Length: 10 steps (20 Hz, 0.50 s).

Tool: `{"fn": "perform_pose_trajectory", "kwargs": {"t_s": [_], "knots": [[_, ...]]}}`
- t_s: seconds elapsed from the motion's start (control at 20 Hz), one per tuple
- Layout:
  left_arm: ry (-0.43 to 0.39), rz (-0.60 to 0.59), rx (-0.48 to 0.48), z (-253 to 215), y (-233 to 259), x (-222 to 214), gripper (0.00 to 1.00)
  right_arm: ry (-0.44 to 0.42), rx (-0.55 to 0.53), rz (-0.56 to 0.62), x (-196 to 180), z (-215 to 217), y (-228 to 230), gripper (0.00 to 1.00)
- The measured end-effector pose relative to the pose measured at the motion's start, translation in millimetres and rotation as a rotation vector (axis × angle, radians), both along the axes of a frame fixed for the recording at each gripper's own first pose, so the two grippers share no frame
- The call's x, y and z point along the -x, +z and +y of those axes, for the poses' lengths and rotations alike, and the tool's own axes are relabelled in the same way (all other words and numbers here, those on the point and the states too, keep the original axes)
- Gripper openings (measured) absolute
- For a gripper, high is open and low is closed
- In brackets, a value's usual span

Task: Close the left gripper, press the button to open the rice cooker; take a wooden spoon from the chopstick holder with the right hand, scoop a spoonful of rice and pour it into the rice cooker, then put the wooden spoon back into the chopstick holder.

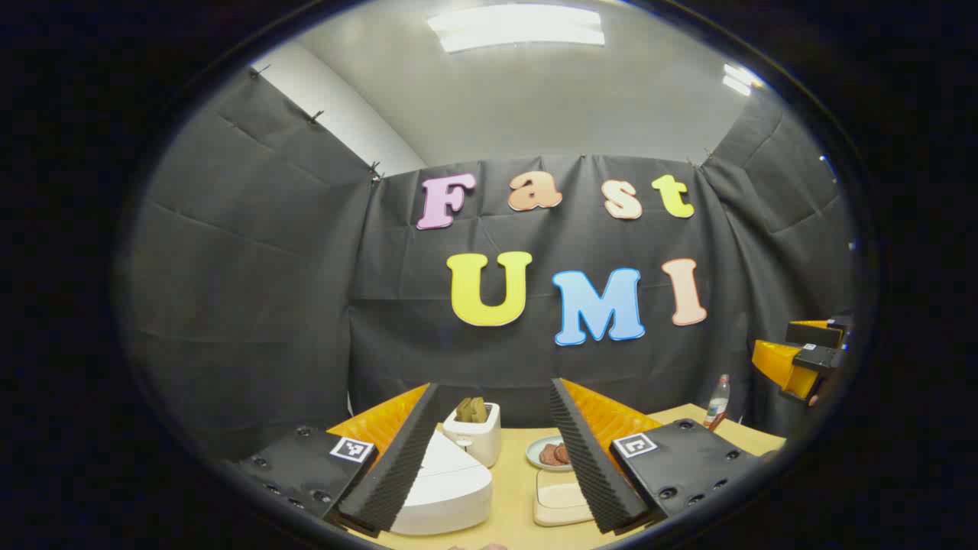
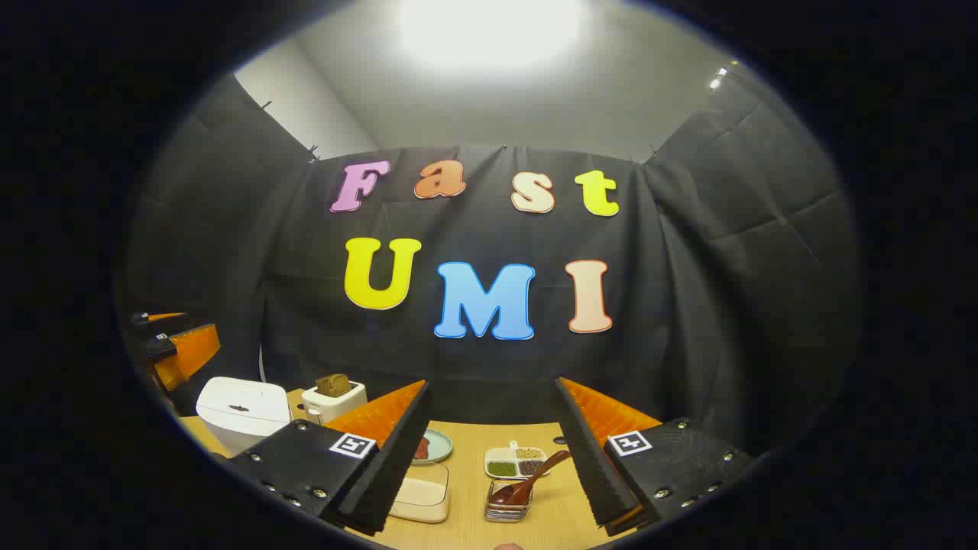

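Holding left gripper (image 1: 493, 458) released above closed rice cooker (image 1: 443, 489); my right gripper (image 2: 493, 458) released over wooden spoon (image 2: 527, 477) in chopstick holder (image 2: 508, 504).

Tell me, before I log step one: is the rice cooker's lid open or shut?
Shut: the rice cooker shows its white lid lying flat on the body in both views.

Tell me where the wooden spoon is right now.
In the right gripper view the wooden spoon leans in the chopstick holder on the table, just in front of the divided dish of grains, between the open right gripper's fingers.
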<state>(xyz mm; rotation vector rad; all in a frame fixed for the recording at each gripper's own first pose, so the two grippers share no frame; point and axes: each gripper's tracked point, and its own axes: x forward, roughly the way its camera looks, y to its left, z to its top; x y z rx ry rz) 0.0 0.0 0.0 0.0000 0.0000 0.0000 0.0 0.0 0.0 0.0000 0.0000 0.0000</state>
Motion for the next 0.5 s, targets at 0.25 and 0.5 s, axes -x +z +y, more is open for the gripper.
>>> {"fn": "perform_pose_trajectory", "kwargs": {"t_s": [0.25,0.5], "knots": [[0.012,0.002,-0.002,2.2,-1.9,-6.2,0.94,-0.002,0.010,-0.013,-7.0,-4.2,1.8,0.95],[0.020,-0.004,-0.009,1.6,0.7,-12.2,0.98,-0.006,0.022,-0.016,-11.5,-6.8,2.8,0.95]]}}
